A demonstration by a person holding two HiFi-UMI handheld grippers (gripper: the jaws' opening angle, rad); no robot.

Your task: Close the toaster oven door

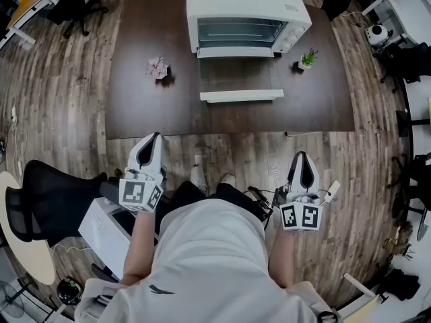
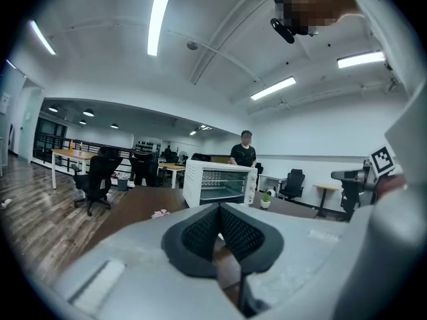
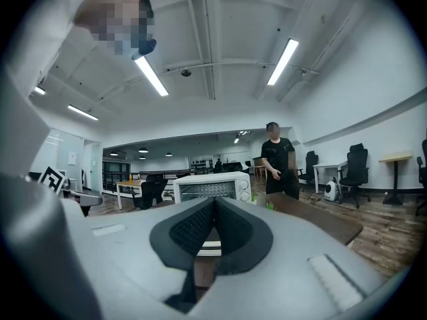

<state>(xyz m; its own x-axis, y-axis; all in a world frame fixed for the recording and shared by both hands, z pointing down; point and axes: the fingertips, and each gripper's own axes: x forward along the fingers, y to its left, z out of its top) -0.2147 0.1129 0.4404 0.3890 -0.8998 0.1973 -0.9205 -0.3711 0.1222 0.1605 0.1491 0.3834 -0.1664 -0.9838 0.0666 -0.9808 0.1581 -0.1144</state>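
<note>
A white toaster oven (image 1: 246, 9) stands at the far side of the dark brown table (image 1: 145, 110). Its door (image 1: 237, 76) is folded down flat toward me, with the white handle bar (image 1: 241, 95) at the near end. The oven also shows ahead in the left gripper view (image 2: 219, 184) and the right gripper view (image 3: 212, 187). Both grippers are held low, close to my body and short of the table's near edge. The left gripper (image 1: 149, 147) (image 2: 219, 212) is shut and empty. The right gripper (image 1: 302, 161) (image 3: 215, 205) is shut and empty too.
A small potted plant (image 1: 307, 59) sits right of the oven and a pink flower ornament (image 1: 158, 67) left of it. A black office chair (image 1: 40, 197) and a white box (image 1: 101, 231) are at my left. A person (image 3: 277, 162) stands beyond the table.
</note>
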